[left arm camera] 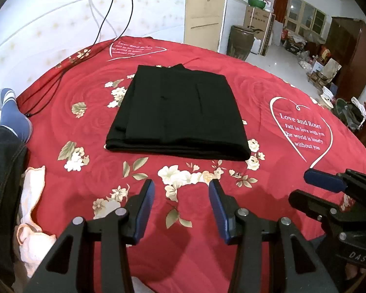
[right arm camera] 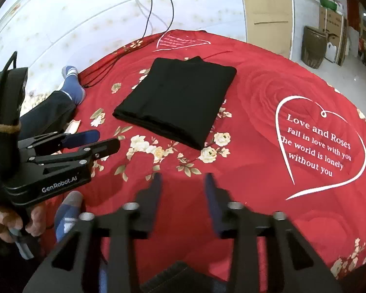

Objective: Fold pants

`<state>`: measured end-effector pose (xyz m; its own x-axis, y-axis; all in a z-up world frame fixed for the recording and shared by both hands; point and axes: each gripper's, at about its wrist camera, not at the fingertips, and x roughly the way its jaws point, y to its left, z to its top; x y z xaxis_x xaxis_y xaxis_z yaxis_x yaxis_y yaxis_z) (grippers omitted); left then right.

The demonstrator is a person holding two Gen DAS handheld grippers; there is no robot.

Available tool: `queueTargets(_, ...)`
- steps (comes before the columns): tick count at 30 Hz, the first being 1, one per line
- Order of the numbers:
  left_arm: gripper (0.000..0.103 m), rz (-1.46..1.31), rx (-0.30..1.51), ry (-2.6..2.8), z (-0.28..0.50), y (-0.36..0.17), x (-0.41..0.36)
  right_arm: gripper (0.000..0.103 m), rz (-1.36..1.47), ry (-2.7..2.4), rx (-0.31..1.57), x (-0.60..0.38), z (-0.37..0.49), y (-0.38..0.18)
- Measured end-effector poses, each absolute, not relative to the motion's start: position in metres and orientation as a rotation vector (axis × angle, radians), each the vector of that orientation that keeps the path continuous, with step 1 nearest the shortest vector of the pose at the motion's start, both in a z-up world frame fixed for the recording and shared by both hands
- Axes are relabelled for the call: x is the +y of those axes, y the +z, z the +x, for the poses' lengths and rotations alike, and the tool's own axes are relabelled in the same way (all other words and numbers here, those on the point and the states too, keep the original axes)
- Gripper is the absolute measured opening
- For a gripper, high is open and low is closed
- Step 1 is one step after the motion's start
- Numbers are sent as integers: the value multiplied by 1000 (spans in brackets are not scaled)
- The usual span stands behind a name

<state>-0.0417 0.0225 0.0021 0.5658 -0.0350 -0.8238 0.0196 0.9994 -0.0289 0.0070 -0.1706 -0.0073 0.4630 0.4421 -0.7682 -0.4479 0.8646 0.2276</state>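
Hand-held gripper pair, left (left arm camera: 181, 195) and right (right arm camera: 183, 190), both wide and empty above red bedspread (left arm camera: 85, 127), clear of folded pants (left arm camera: 178, 112).

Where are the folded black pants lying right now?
In both wrist views the black pants lie folded on the red bedspread, ahead of both open grippers, between the two white heart prints.

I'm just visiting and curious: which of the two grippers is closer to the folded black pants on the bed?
Left, slightly. The left gripper hovers just short of the folded black pants, facing their near edge. The right gripper sits beside it, further off; both have empty jaws.
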Motion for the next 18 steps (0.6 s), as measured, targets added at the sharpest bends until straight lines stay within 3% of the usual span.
queueTargets(18,49,21,1001,-19,-40,-7,13,47,23,537,966,-173,9,-12)
